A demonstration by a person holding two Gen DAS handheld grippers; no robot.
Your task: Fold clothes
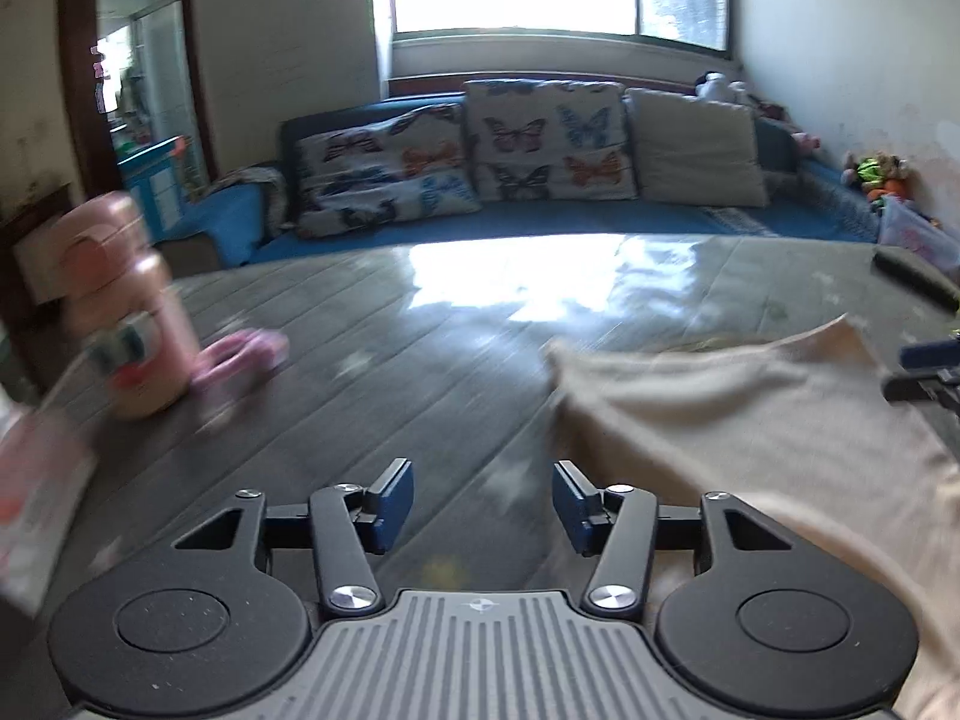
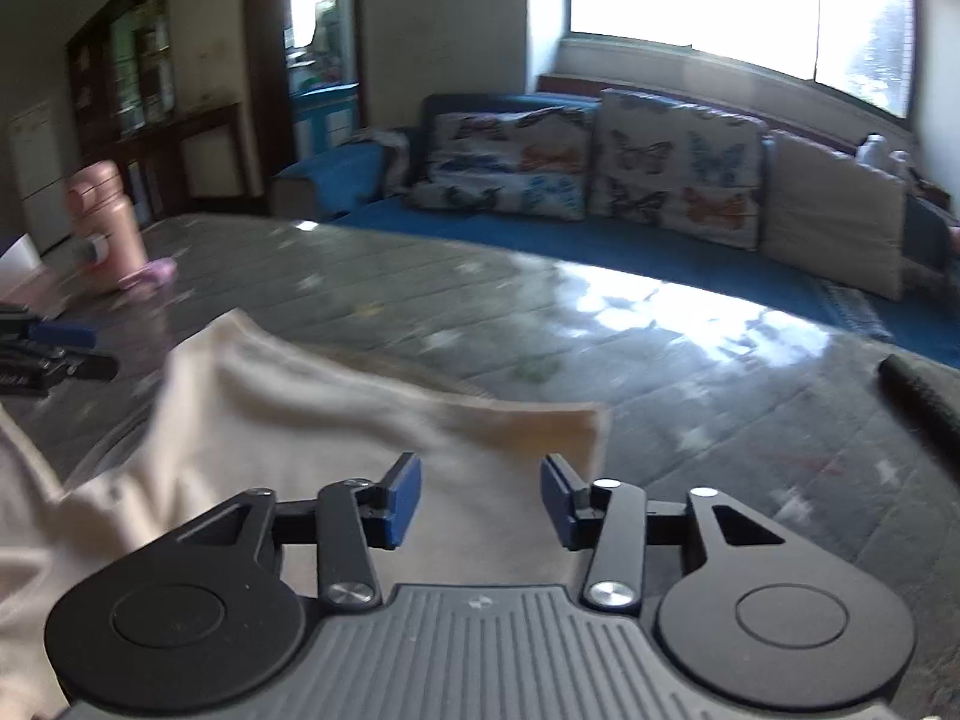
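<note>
While both jaws stand apart and empty, each hand-held gripper [image 1: 483,501] [image 2: 480,501] hovers by the beige garment [image 2: 336,420].

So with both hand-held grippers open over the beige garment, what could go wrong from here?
1. Neither the left hand-held gripper nor the right hand-held gripper holds the beige garment, so its raised far edge may slump and undo the fold.
2. The pink bottle stands upright near the table's left edge; a wide left sweep could knock it over.
3. The frames are blurred, so a quick regrasp could miss the cloth.

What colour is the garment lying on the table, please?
Pale beige garment, clearest in the right wrist view.
</note>
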